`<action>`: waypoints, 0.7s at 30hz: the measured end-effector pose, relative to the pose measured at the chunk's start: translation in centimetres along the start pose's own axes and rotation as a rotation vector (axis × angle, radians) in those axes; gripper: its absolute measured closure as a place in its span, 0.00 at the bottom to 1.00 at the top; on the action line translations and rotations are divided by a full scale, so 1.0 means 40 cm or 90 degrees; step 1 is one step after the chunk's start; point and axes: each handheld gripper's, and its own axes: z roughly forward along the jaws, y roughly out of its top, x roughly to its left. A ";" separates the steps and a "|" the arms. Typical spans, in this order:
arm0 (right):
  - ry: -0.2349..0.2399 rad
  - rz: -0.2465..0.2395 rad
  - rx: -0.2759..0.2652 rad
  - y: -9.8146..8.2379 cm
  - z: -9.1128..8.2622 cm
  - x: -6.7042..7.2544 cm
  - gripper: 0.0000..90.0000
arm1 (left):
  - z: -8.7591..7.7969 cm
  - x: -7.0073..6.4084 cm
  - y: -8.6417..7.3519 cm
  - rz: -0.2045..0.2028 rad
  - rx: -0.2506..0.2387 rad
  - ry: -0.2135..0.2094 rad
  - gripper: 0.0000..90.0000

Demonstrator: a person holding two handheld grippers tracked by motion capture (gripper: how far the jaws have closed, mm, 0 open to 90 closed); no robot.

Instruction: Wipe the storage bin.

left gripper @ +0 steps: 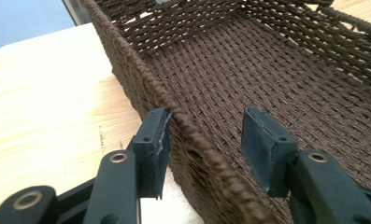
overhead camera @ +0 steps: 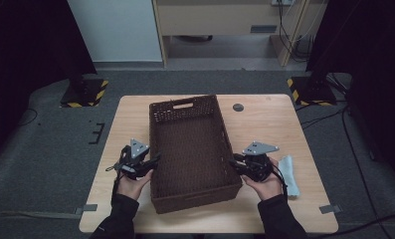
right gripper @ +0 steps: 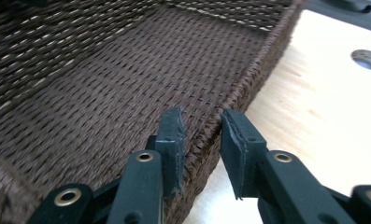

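Basket (overhead camera: 190, 149) rims between jaws, tabletop (overhead camera: 274, 124) beside

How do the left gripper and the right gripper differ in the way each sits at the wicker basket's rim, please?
The left gripper straddles the wicker basket's left wall with a wide gap, one pad touching the rim; the right gripper straddles the right wall with a narrower gap. A light blue cloth lies beside the right gripper; bare table lies beside the left one. Both have one jaw inside, one outside.

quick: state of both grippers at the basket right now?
Left gripper: open, jaws astride the basket wall, outer pad touching the rim.
Right gripper: open, astride the opposite wall, not clamped.
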 end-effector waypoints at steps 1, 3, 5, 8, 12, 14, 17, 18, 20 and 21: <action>0.005 -0.003 0.003 0.001 -0.003 0.002 0.76 | 0.002 0.000 -0.001 0.002 0.005 0.003 0.57; 0.004 -0.003 -0.004 0.005 -0.006 0.002 0.73 | 0.010 0.005 -0.003 -0.007 0.013 -0.004 0.61; -0.007 0.004 -0.029 0.009 -0.007 -0.002 0.67 | 0.017 0.008 -0.006 -0.012 0.017 -0.012 0.63; -0.027 0.004 -0.045 0.012 -0.002 -0.006 0.61 | 0.021 0.002 -0.003 -0.003 0.019 0.004 0.65; -0.046 0.009 -0.054 0.011 0.016 -0.012 0.59 | 0.025 0.005 -0.001 0.000 0.020 0.005 0.68; -0.055 0.014 -0.053 0.006 0.037 -0.014 0.58 | 0.029 0.008 0.000 -0.003 0.017 0.002 0.69; -0.049 0.021 -0.048 0.004 0.043 -0.012 0.60 | 0.030 0.009 -0.001 0.000 0.016 0.002 0.69; -0.044 0.022 -0.046 0.004 0.045 -0.011 0.63 | 0.030 0.010 0.000 0.002 0.016 0.002 0.69; -0.034 0.016 -0.036 0.004 0.046 -0.001 0.67 | 0.031 0.011 0.000 0.003 0.015 0.000 0.69; -0.039 0.007 -0.033 0.004 0.046 0.003 0.68 | 0.032 0.013 0.000 0.004 0.016 -0.001 0.69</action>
